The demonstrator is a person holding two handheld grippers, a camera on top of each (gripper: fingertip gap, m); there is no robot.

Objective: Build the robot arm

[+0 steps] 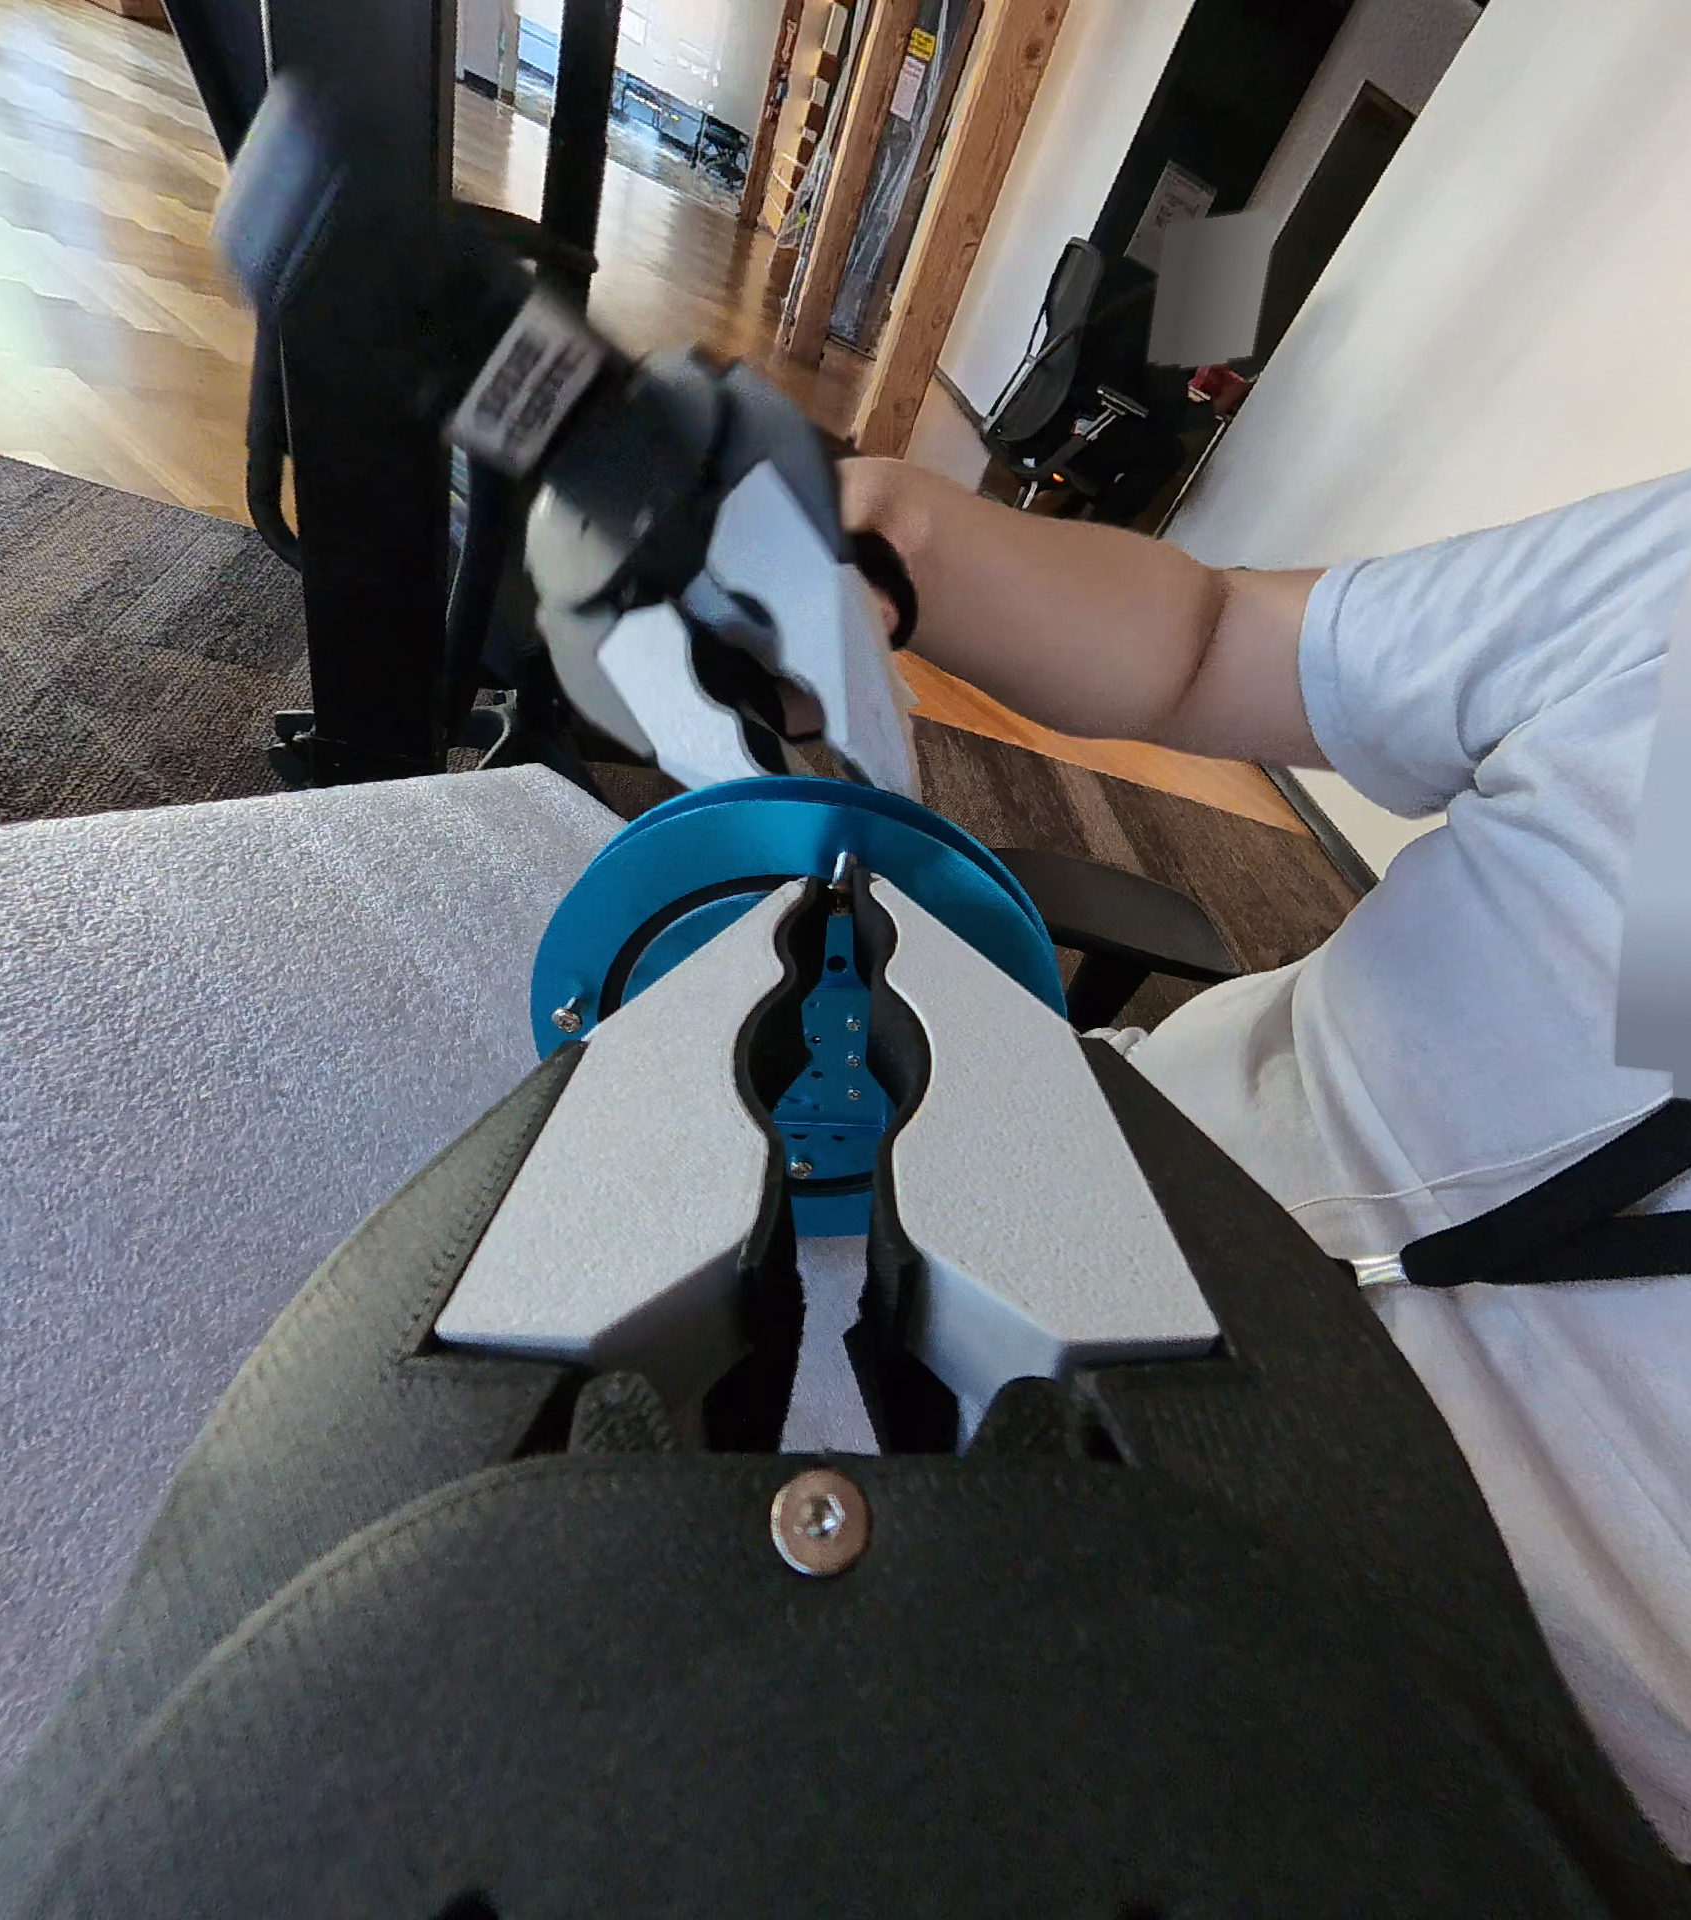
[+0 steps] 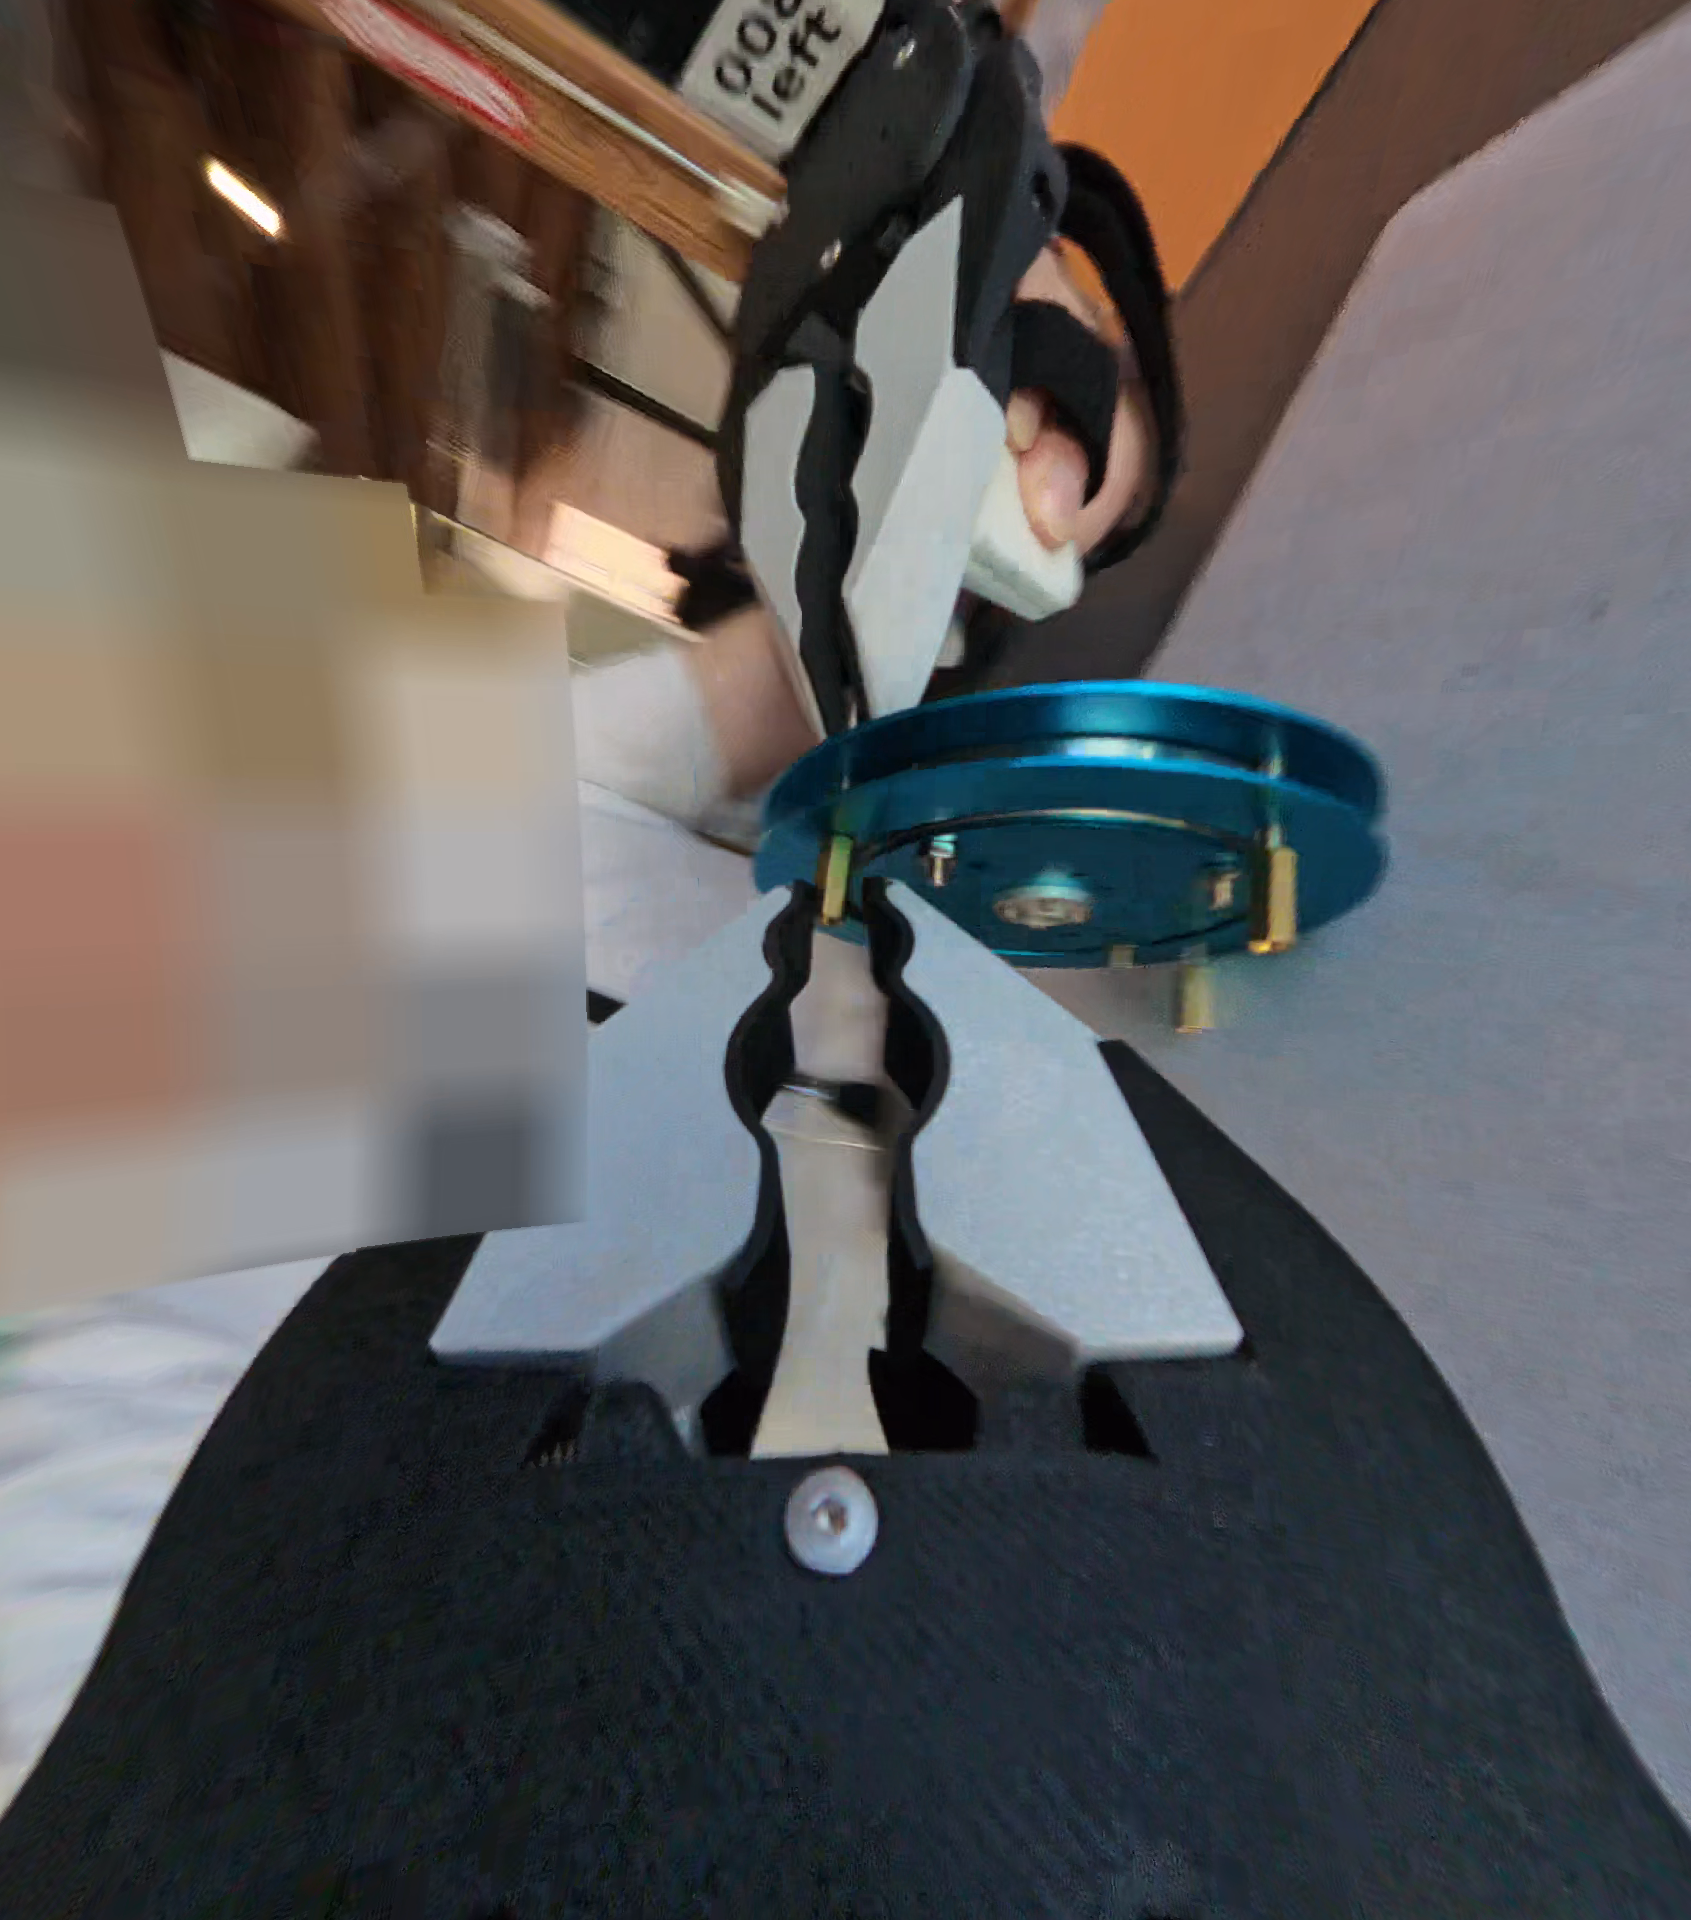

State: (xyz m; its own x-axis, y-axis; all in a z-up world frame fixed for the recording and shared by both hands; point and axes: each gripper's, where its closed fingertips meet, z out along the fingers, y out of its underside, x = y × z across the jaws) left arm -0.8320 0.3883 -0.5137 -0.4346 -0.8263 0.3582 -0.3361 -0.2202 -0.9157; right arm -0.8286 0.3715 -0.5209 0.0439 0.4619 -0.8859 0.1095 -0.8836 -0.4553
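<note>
While both grippers meet at one object, the left gripper (image 1: 833, 883) has its grey fingers (image 1: 675, 1122) drawn narrow, their tips pinching a small screw post on the rim of a blue metal wheel (image 1: 716, 831) — a part built of two round plates held apart by spacers. Between the fingers, nearer the camera, a blue bracket (image 1: 836, 1049) with small screws shows through the gap. The wheel is held up in the air, above and just past the edge of a grey foam-covered surface (image 1: 197, 1039).

From the right wrist view, the right gripper (image 2: 836, 899) also has its fingers (image 2: 1007, 1143) close together, the tips clamped on a brass spacer (image 2: 833, 881) at the near edge of the same wheel (image 2: 1080, 800). More brass spacers (image 2: 1272, 894) stand out from its face, and a silver fitting sits at its middle. The left gripper (image 2: 846, 717) reaches the wheel's far rim from above, with a hand (image 2: 1054, 468) strapped to its handle.

In the left wrist view the right gripper (image 1: 820, 769) comes down blurred onto the top of the wheel, held by a bare forearm (image 1: 1059, 623) coming from a white sleeve. Behind lie a dark carpet (image 1: 72, 623), a wooden floor and a black post (image 1: 363, 416).
</note>
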